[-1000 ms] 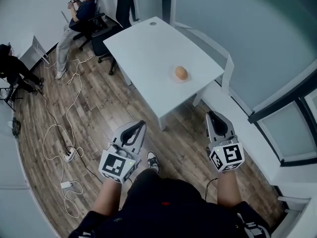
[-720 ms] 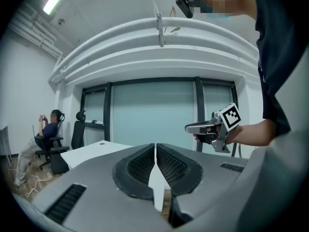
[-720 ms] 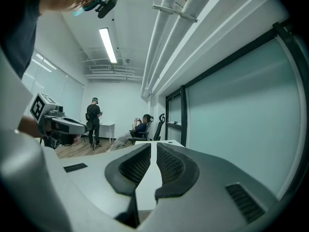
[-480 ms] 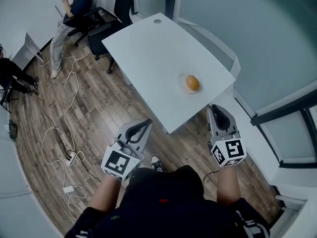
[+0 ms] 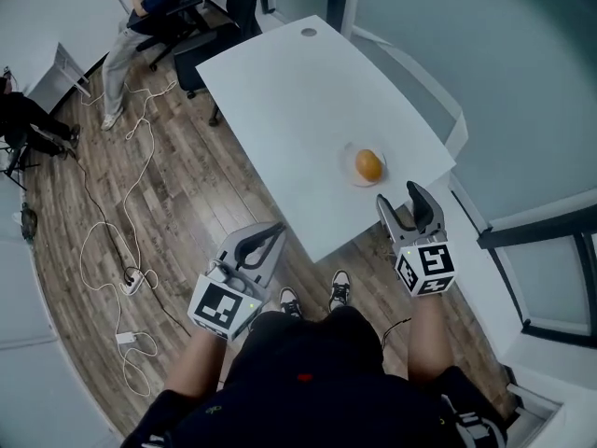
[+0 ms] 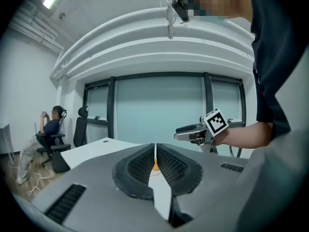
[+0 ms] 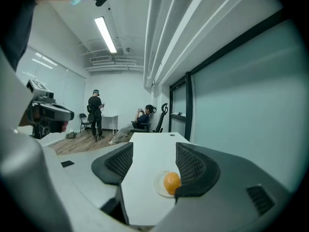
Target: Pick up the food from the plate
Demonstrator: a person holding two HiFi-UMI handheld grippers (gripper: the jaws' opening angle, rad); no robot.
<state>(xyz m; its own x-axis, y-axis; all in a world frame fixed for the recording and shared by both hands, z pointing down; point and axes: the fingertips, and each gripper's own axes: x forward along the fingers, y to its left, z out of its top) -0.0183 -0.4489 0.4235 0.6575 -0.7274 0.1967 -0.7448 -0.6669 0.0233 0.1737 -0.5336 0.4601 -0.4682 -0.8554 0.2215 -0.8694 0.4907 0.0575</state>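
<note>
Person is standing closer to the table (image 5: 289,101) than a sec ago. The food (image 5: 369,165) is sitting on the plate (image 5: 351,175) near the table's near-right edge, now just ahead of the R gripper (image 5: 403,203). R jaws, closed a sec ago, are opening w/ nothing btwn them yet. In the right gripper view the food is showing beyond the jaws, lining up nearer the right-hand pad, not touching. Judging by this, the approach is nearly done and the grasp is being set up; the food isn't picked up yet.

R forearm is reaching fwd, tongs aiming at the plate. L gripper (image 5: 264,243) is hanging back by the table's near corner, over the floor (image 5: 168,185), jaws closed, gripping nothing.
</note>
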